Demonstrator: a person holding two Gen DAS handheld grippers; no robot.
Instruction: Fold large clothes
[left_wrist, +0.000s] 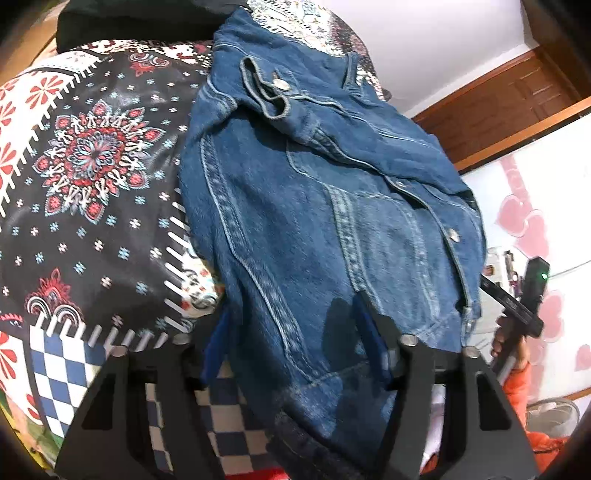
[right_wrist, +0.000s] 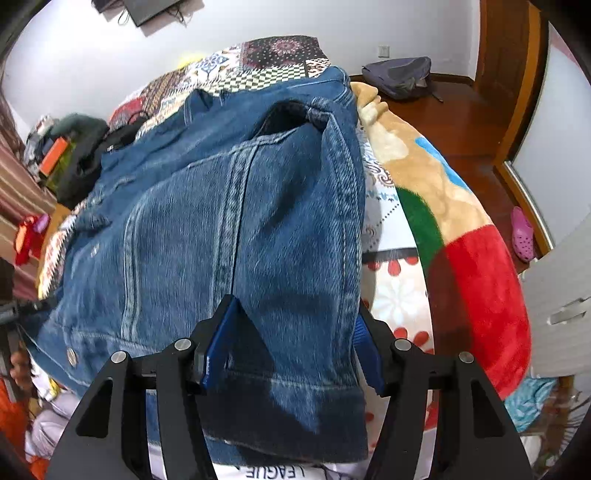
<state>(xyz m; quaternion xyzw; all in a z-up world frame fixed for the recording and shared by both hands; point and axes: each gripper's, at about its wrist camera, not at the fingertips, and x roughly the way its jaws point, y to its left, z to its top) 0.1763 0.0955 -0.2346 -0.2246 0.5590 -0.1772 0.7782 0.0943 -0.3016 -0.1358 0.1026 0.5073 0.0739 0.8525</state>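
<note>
Left wrist view shows the patterned bedspread (left_wrist: 92, 177) with the denim jacket (left_wrist: 314, 206) lying on it, sleeves apparently folded in; a final fold seems left. Left gripper (left_wrist: 295, 347) and right gripper (right_wrist: 291, 343) both gape wide over its hem.

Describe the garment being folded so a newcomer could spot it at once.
Start at the bed with its patterned quilt. Lying along it is the denim jacket. Its plain blue denim, pale seams and metal snap buttons separate it from the quilt's red-and-black print and the fleece blanket alongside.
</note>
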